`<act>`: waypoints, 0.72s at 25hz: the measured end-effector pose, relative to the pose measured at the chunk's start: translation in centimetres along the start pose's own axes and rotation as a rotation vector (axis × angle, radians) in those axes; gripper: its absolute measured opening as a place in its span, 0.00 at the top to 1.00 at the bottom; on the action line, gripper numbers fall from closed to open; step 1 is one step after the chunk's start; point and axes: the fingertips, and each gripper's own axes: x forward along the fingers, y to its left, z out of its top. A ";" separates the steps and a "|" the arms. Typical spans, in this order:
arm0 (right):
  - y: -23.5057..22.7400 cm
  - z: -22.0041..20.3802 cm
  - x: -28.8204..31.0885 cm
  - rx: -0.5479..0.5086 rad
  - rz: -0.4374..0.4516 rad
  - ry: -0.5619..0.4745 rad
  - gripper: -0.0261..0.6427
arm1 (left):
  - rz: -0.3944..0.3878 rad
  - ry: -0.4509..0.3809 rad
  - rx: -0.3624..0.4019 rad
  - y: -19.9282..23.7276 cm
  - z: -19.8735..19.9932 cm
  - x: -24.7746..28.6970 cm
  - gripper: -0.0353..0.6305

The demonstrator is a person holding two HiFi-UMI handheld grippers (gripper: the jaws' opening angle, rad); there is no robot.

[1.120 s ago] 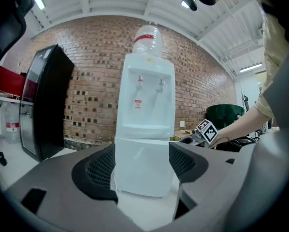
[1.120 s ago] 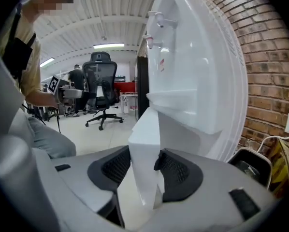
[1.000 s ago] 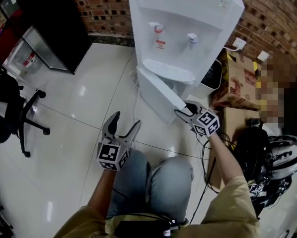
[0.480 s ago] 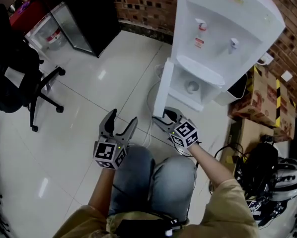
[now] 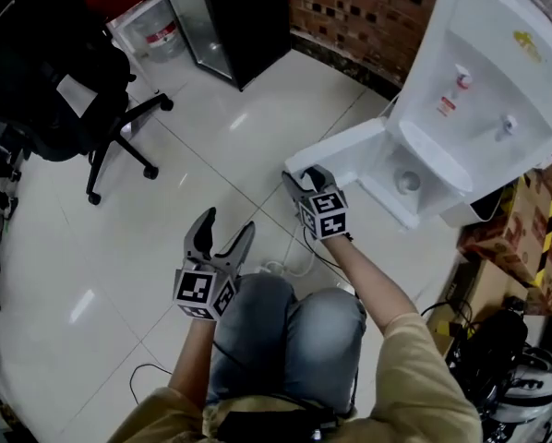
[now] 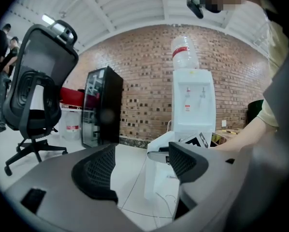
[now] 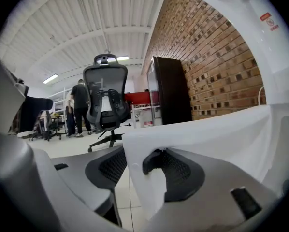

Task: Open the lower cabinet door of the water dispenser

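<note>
The white water dispenser (image 5: 498,90) stands at the upper right against a brick wall. Its lower cabinet door (image 5: 350,150) is swung wide open toward the left. My right gripper (image 5: 301,178) is at the door's free edge. In the right gripper view the door edge (image 7: 207,134) lies between the jaws of this gripper (image 7: 137,166); they are closing, with the pads against it. My left gripper (image 5: 228,227) hangs open and empty above the person's left knee. In the left gripper view its jaws (image 6: 139,164) frame the dispenser (image 6: 193,100) and the open door (image 6: 156,151).
A black office chair (image 5: 64,72) stands at the left and a dark glass-front cabinet (image 5: 230,17) at the top. A white cord (image 5: 290,266) lies on the tile floor near the knees. Cardboard boxes (image 5: 525,238) and a helmet (image 5: 525,413) sit at the right.
The right gripper has moved left and away from the dispenser, and the door has swung out with it from nearly closed to wide open. The left gripper stays open over the knee.
</note>
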 end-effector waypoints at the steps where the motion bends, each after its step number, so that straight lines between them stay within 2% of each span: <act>1: -0.1 0.2 0.7 0.012 -0.023 -0.015 0.58 | 0.011 -0.001 -0.004 0.6 0.0 -0.4 0.45; 5: -0.4 0.8 2.5 0.037 -0.038 -0.045 0.57 | 0.034 -0.017 -0.022 1.7 0.1 -1.0 0.45; 10: -0.2 0.7 2.4 0.111 -0.013 -0.038 0.58 | 0.008 -0.031 -0.038 0.8 0.0 -0.6 0.45; 11: -0.1 0.5 1.9 0.129 -0.006 -0.034 0.56 | 0.001 -0.034 -0.041 0.6 0.1 -0.5 0.45; 14: -0.1 -0.3 -0.1 0.128 0.020 -0.004 0.43 | -0.029 -0.033 -0.040 -0.3 0.2 -0.1 0.45; 18: -0.9 -2.1 -5.9 0.088 0.006 0.089 0.41 | -0.097 0.029 -0.052 -3.0 0.8 0.7 0.45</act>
